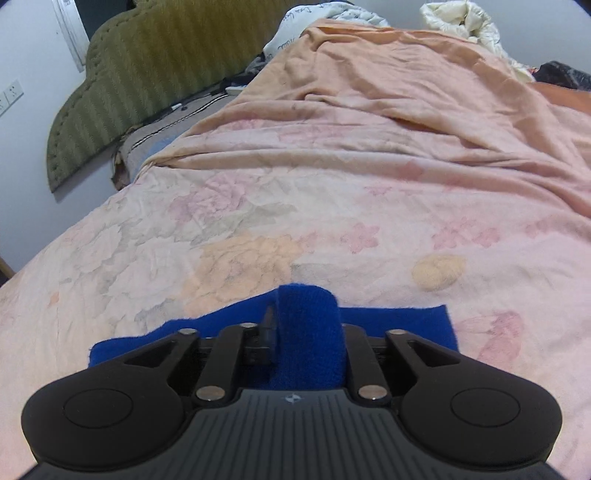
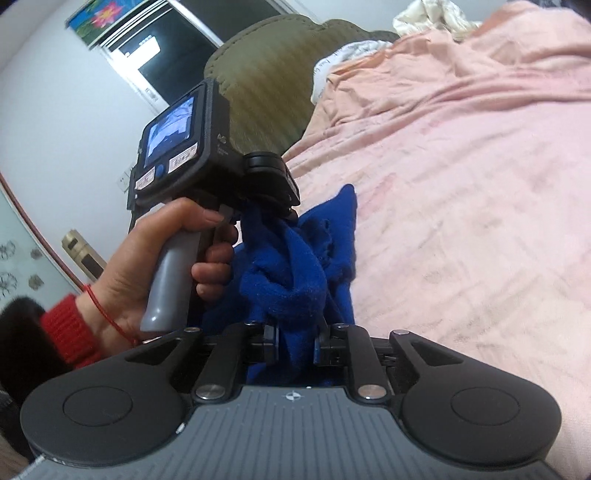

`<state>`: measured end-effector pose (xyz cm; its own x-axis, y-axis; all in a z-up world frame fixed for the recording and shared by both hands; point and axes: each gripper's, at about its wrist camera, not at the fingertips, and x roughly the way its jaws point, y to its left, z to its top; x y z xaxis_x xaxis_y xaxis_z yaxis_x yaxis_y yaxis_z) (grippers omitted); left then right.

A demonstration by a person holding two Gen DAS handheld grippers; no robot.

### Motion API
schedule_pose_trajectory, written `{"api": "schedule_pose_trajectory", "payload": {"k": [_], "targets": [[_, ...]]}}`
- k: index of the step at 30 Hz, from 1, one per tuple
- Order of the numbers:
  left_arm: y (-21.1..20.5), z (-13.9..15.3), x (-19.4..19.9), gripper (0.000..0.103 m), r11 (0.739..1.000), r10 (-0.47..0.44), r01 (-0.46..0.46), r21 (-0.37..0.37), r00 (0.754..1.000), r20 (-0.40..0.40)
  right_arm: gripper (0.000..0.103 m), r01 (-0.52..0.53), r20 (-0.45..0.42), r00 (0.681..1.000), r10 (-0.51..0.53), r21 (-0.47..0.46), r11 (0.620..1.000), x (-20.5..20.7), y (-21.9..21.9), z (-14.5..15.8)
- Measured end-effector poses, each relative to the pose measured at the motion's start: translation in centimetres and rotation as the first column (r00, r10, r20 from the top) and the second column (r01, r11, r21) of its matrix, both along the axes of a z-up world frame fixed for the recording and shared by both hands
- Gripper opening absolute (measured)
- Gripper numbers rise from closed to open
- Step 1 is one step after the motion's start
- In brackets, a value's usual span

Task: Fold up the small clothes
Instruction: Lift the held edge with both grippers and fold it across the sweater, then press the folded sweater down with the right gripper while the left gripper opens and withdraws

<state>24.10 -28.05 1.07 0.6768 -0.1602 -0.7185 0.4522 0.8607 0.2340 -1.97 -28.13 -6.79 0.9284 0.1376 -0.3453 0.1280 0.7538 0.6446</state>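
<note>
A small blue fleece cloth (image 1: 399,325) lies partly flat on the floral bedsheet (image 1: 258,206). One fold of it stands up between the fingers of my left gripper (image 1: 308,332), whose jaws are a little apart with the fleece filling the gap; the right finger is hidden behind the fold. In the right wrist view the blue cloth (image 2: 295,266) hangs bunched between both tools. My right gripper (image 2: 297,341) has narrowly parted jaws with fleece between them. My left gripper (image 2: 273,218), held by a hand (image 2: 147,258) in a red cuff, has its tips buried in the cloth.
A peach blanket (image 1: 388,92) is rumpled across the far half of the bed, with pillows and a cream quilt (image 1: 461,22) behind it. A green padded headboard (image 1: 129,81) leans on the wall at the left. The bed's left edge drops off near the wall.
</note>
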Motion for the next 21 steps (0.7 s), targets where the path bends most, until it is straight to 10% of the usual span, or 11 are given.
{"api": "schedule_pose_trajectory", "payload": {"k": [5, 12, 16, 21], "targets": [[1.9, 2.8, 0.7, 0.087, 0.989, 0.063, -0.063, -0.134, 0.998, -0.004, 0.034, 0.008, 0.035, 0.999, -0.009, 0.012, 1.0, -0.6, 0.0, 0.0], [7.1, 6.0, -2.2, 0.087, 0.992, 0.098, -0.088, -0.094, 0.989, 0.108, 0.044, 0.032, 0.089, 0.995, -0.039, 0.071, 0.997, -1.4, -0.8, -0.3], [10.8, 5.6, -4.0, 0.087, 0.992, 0.125, -0.122, -0.027, 0.982, 0.142, 0.027, 0.043, 0.065, 0.997, -0.048, 0.074, 0.996, -1.2, -0.9, -0.4], [15.6, 7.1, -3.0, 0.087, 0.963, 0.246, -0.237, -0.129, 0.968, 0.055, 0.018, 0.061, 0.01, 0.998, -0.062, 0.087, 0.994, -0.6, -1.1, -0.7]]}}
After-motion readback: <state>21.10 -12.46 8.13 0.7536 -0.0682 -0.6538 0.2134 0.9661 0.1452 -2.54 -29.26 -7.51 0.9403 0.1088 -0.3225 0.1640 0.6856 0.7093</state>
